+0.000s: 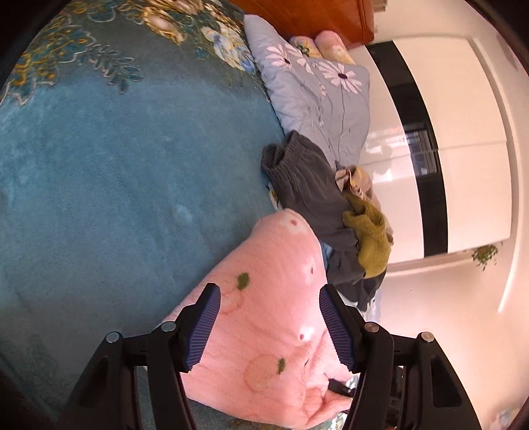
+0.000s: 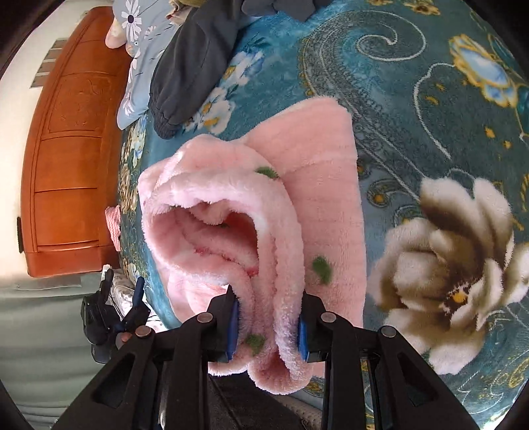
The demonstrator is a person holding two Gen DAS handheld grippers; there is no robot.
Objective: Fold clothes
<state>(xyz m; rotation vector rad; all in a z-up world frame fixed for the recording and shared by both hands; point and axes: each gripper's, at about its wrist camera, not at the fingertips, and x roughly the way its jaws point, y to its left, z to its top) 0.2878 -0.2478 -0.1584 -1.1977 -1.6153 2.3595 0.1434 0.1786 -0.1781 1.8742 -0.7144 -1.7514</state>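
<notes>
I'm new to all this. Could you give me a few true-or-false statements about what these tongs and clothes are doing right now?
1. The right tongs pinch the pink garment. True.
2. The left tongs are clamped shut on it. False: their jaws stand wide open, with the pink garment showing between them.
3. A grey garment lies beyond the pink one. True.
4. The bedspread is plain red. False: it is teal with flowers.
5. A flowered pillow sits near the wooden headboard. True.
</notes>
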